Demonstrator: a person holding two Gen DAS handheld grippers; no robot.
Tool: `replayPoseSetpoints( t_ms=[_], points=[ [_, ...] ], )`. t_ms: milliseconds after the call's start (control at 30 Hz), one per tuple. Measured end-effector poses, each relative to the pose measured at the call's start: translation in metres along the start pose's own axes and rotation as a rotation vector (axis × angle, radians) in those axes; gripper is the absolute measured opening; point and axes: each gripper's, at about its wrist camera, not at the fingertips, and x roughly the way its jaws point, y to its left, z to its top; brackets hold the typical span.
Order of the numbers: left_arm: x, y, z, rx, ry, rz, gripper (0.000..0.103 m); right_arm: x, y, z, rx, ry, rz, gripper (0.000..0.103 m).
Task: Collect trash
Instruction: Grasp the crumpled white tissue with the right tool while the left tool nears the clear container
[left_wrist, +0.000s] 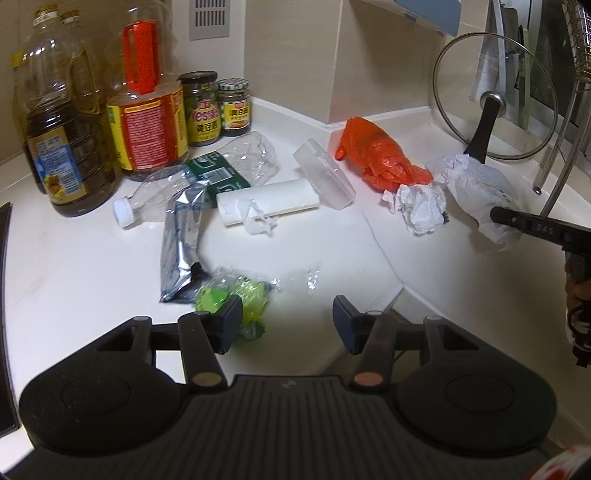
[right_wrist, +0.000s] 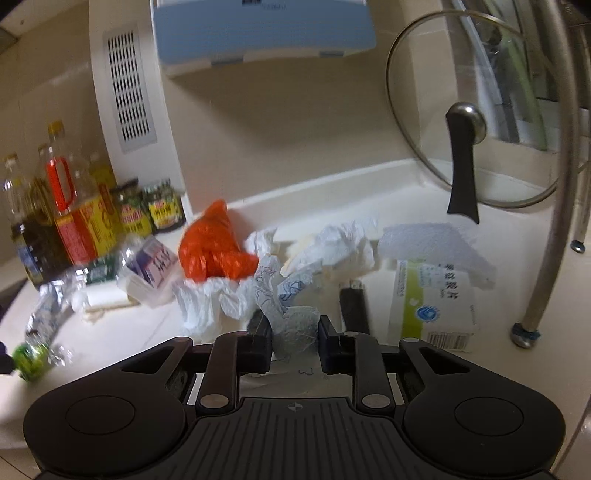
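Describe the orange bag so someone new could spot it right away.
Look along the white counter to the inner wall corner, left of the glass lid. The orange bag lies there, crumpled, beside white paper wads. It is the only orange piece of trash.

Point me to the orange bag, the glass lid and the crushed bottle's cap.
orange bag (left_wrist: 376, 153), left wrist view, middle of bag.
glass lid (right_wrist: 424, 110), right wrist view, glass pane.
bottle cap (left_wrist: 123, 211), left wrist view, cap side.

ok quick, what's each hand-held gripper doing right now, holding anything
Left hand-held gripper: open, holding nothing; the green wrapper lies by its left finger.
Right hand-held gripper: shut on the crumpled tissue.
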Motion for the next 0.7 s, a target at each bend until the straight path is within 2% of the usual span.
replayPoseSetpoints(
  t_ms=[333,500,700],
  points=[
    [0.019,-0.009,0.023,0.033,-0.056,-0.041,0.051,-0.037,0.002,0.017,0.059,-0.105,0.023,0.024],
    [0.037,-0.013,0.046,0.029,-0.106,-0.067,0.051,-0.04,0.001,0.023,0.069,-0.133,-0.006,0.024],
    [0.065,-0.025,0.072,0.055,-0.142,-0.082,0.058,-0.041,-0.004,0.027,0.091,-0.15,-0.048,0.024]
  ],
)
